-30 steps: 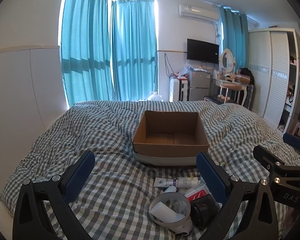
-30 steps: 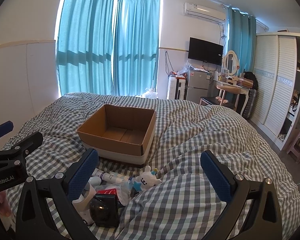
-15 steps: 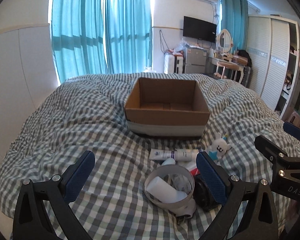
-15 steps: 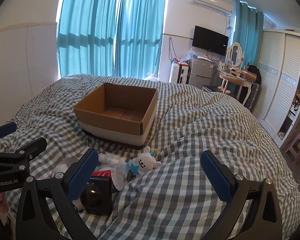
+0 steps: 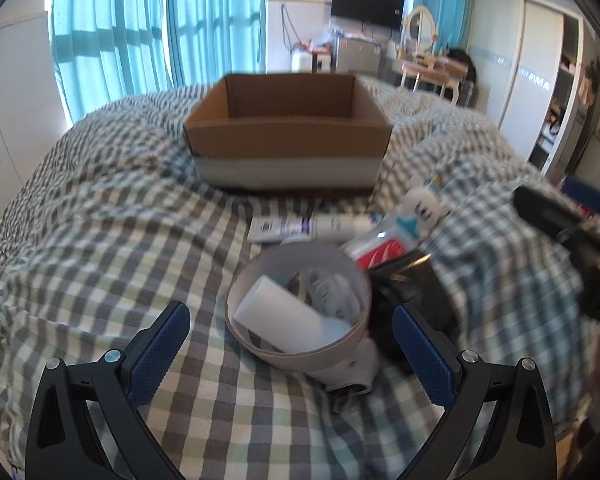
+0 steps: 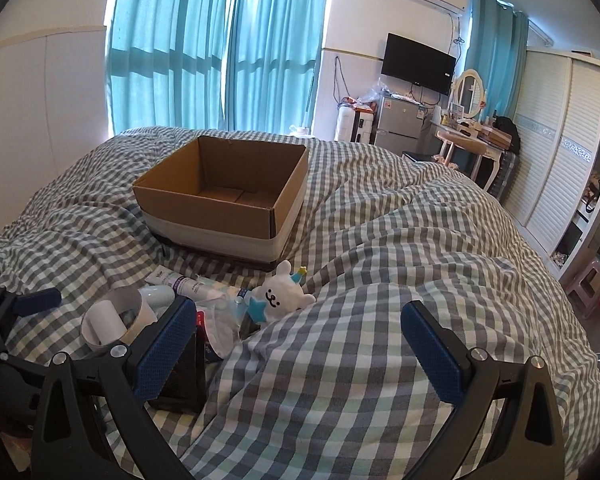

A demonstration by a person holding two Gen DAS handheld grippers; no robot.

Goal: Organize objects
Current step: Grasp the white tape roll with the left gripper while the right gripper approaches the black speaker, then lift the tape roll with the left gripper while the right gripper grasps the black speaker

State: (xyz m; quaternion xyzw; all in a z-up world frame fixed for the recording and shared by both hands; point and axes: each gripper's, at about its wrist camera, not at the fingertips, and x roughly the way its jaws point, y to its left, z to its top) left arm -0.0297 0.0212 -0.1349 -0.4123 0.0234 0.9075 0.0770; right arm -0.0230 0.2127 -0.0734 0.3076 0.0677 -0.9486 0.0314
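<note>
An empty open cardboard box point(image 5: 288, 138) sits on the checked bedspread; it also shows in the right wrist view point(image 6: 228, 200). In front of it lies a pile: a white ring-shaped tape roll point(image 5: 298, 304) with a white block inside, a white tube point(image 5: 308, 229), a red-and-clear packet point(image 5: 384, 244), a black device point(image 5: 412, 292) and a white plush toy point(image 6: 278, 294). My left gripper point(image 5: 292, 354) is open, its pads on either side of the tape roll, just short of it. My right gripper point(image 6: 300, 344) is open and empty over the bedspread, right of the pile.
The checked bedspread point(image 6: 400, 240) is rumpled, with a high fold right of the pile. Beyond the bed are teal curtains point(image 6: 220, 48), a small fridge point(image 6: 400, 124), a dressing table point(image 6: 472, 140) and a wardrobe point(image 6: 560, 152).
My left gripper has moved forward and down toward the tape roll and box. My right gripper has come forward slightly and tilted down. Both stay open.
</note>
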